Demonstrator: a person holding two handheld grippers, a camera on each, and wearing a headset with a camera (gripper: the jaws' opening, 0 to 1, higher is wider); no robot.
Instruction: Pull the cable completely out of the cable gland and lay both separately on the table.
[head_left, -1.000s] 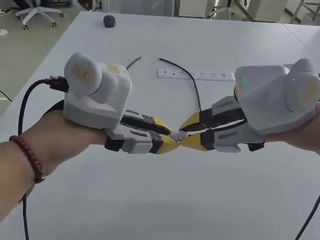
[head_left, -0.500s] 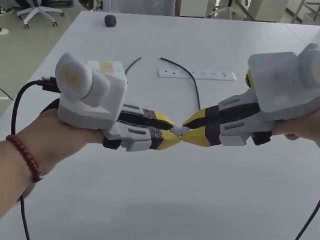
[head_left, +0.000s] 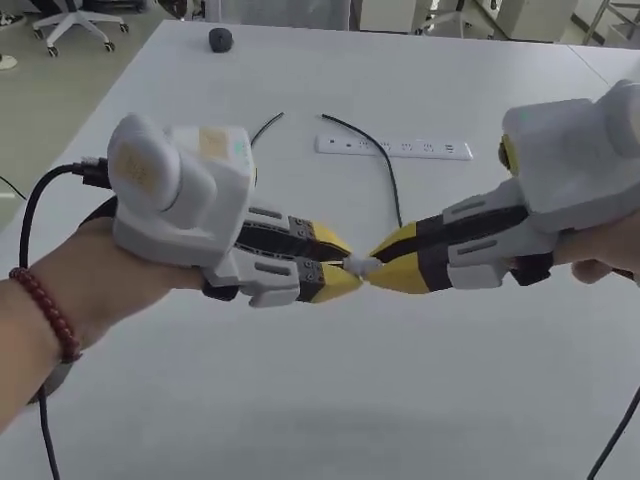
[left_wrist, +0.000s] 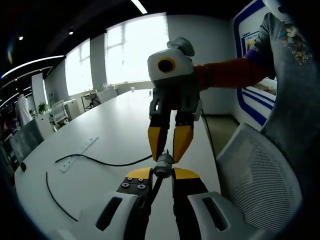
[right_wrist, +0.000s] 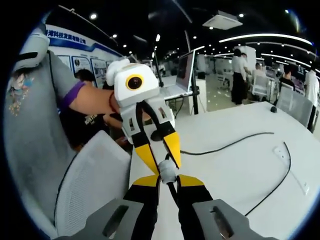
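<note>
Hanging above the table (head_left: 300, 400), the gland (head_left: 358, 266) (left_wrist: 163, 165) (right_wrist: 167, 171) sits where the two grippers meet tip to tip. The left gripper (head_left: 345, 268) (left_wrist: 162, 176) (right_wrist: 165, 159) comes in from the left of the head view, its yellow fingers (head_left: 330, 285) clamped on one end of the gland. The right gripper (head_left: 380, 266) (left_wrist: 166, 152) (right_wrist: 167, 181) faces it, its fingers (head_left: 400, 275) closed on the other end. In each gripper view a thin black cable (left_wrist: 154, 189) (right_wrist: 173, 192) runs from the gland down between that gripper's own fingers, though exactly where the grip ends and the cable begins is hard to make out. A black lead (head_left: 385, 170) curves over the table behind the right gripper, passing a white strip (head_left: 392, 149); whether it joins the gland cannot be told.
</note>
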